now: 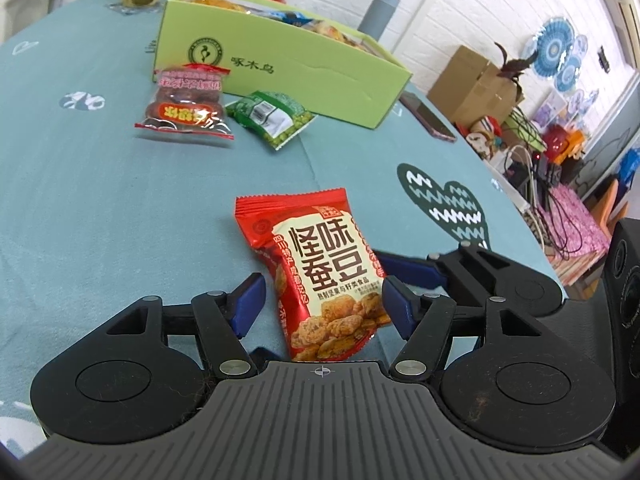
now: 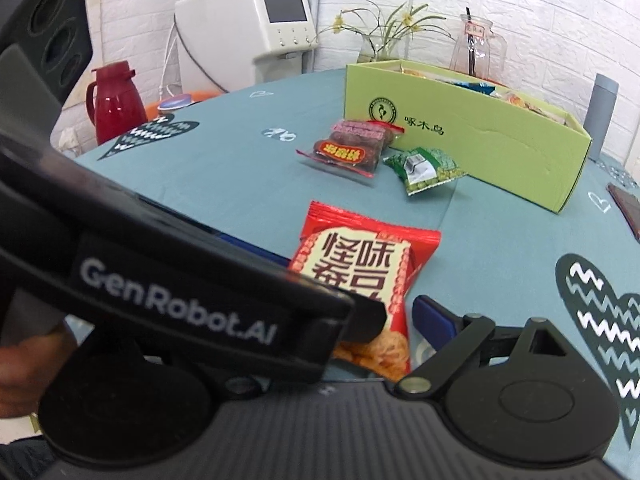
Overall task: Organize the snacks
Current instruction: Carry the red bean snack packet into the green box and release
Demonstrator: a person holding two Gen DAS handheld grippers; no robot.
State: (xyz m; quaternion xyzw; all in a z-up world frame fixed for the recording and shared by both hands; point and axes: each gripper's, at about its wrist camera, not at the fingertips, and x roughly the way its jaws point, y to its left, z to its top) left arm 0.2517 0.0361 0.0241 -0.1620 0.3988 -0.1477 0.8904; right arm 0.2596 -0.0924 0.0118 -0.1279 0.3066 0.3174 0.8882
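Red broad-bean snack packet (image 1: 320, 276) lies flat on the teal tablecloth (image 1: 100, 208), between the left gripper (image 1: 324, 304) pads, which stand apart without touching it. Right gripper (image 2: 384, 316) also gapes, empty. Green box (image 1: 280, 68) at 12 o'clock holds sorted snacks; 2 packets wait beside it.

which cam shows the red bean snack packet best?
Left wrist: the red packet lies fully visible between the left gripper's open jaws. In the right wrist view, that gripper's body covers the packet's lower left.
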